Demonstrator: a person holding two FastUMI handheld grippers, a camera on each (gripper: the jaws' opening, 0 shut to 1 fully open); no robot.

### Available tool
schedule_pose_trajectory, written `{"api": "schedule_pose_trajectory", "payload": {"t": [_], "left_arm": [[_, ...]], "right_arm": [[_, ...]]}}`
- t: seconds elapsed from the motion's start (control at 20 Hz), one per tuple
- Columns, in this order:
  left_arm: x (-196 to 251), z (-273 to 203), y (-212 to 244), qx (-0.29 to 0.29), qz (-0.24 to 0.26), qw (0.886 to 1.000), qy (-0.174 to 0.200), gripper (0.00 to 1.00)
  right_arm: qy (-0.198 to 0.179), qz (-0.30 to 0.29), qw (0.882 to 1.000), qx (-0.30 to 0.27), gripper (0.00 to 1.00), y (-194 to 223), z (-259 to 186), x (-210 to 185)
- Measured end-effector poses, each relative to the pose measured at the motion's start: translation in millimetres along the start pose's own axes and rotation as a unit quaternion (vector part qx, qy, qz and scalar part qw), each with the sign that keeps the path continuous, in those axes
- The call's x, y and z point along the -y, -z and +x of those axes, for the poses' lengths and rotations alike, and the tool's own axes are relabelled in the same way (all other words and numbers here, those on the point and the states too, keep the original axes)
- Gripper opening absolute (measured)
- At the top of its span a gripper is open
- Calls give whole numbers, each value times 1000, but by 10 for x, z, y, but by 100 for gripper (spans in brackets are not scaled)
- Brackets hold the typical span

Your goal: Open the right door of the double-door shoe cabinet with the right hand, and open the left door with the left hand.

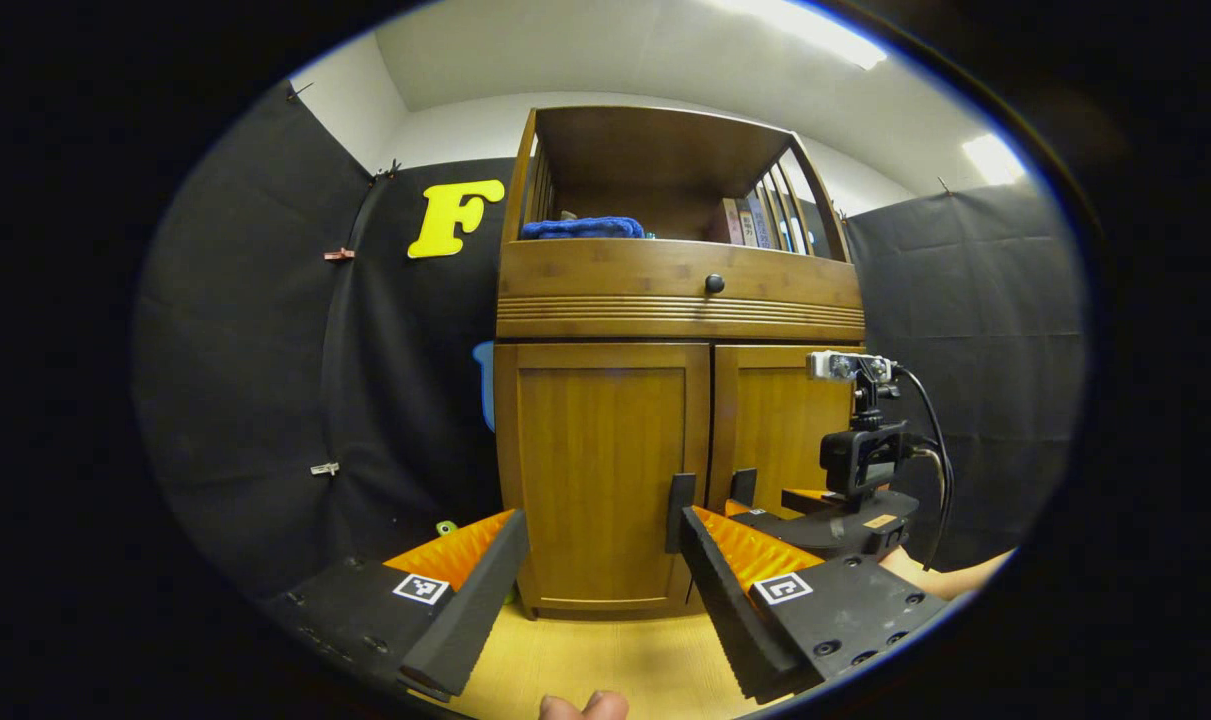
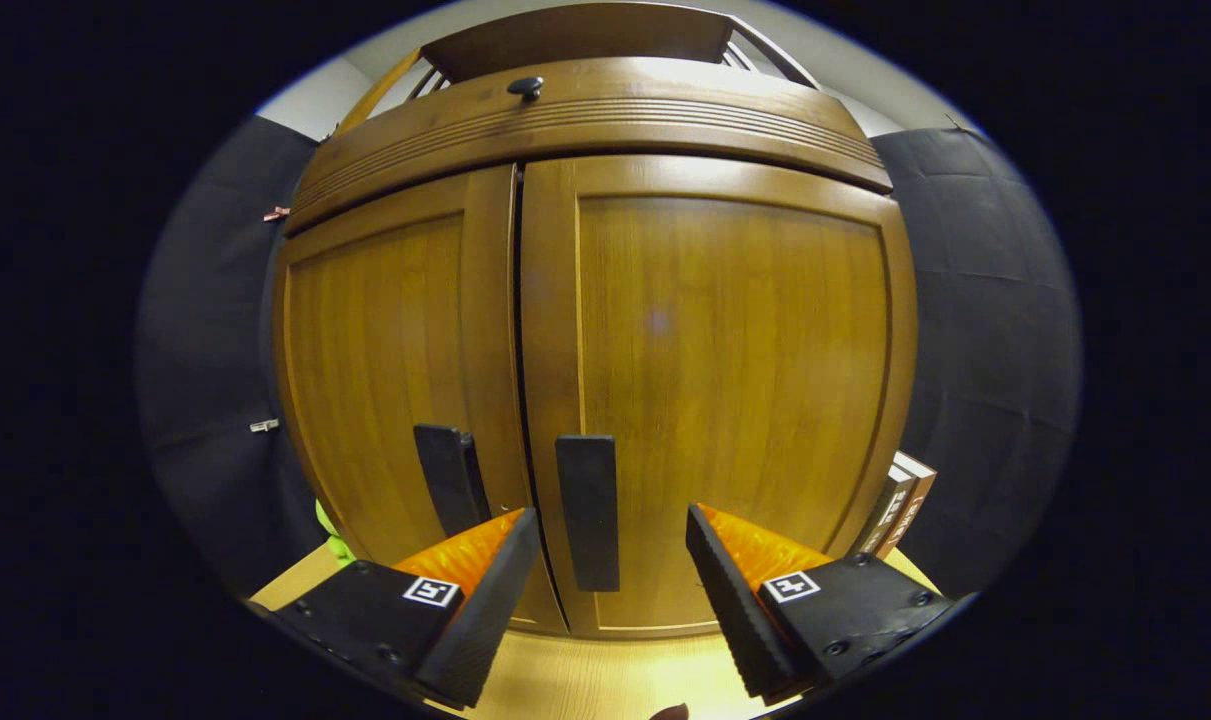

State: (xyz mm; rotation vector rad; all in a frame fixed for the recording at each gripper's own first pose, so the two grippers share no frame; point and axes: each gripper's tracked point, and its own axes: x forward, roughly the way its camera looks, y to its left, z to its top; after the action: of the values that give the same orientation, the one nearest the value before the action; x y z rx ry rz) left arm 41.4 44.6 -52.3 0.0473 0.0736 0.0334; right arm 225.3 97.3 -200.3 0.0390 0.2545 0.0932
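Shoe cabinet [image 1: 680,300] stands on the pale wood floor [image 1: 615,665] against the black booth wall, both doors closed. From the right gripper view, the right gripper [image 2: 613,535] has its jaws released, spread either side of the right door's dark handle [image 2: 587,510] without touching it; the left door's handle [image 2: 449,478] sits just beside. The left gripper [image 1: 605,535] hangs farther back, jaws also spread wide, facing the left door [image 1: 602,470]. A blue towel [image 1: 582,228] lies on the upper shelf.
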Motion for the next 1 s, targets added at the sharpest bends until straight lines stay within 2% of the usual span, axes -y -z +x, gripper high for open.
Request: {"api": "schedule_pose_trajectory", "payload": {"t": [0.15,0.2,0.4,0.45,0.5,0.6,0.65,0.7,0.75,1.0], "left_arm": [[-53,62,80,-13,1,1000,-9,95],[-81,55,100,-16,0,1000,-12,95],[-202,-9,100,-13,1,1000,-20,95],[-206,-14,99,-13,0,1000,-22,92],[-200,-30,103,-14,0,1000,-22,92],[-195,-52,89,-12,-2,1000,-23,95],[-195,-61,75,-11,-2,1000,-23,92],[-188,-79,67,-8,-3,1000,-22,95],[-170,-92,43,-6,-3,1000,-22,92],[-65,-129,-11,5,-3,1000,-26,95]], "right_arm": [[11,20,1000,-20,77,118,238,-21],[11,30,999,-20,63,122,298,-50],[5,50,998,-33,51,134,357,-88],[4,34,999,-27,38,128,403,-84],[0,18,1000,-26,38,122,348,-80],[-10,11,999,-32,27,144,304,-89],[-17,14,999,-33,24,146,242,-87],[-24,16,999,-34,27,172,152,-84],[-28,15,999,-34,27,166,52,-56],[-44,17,998,-37,27,215,-422,75]]}}
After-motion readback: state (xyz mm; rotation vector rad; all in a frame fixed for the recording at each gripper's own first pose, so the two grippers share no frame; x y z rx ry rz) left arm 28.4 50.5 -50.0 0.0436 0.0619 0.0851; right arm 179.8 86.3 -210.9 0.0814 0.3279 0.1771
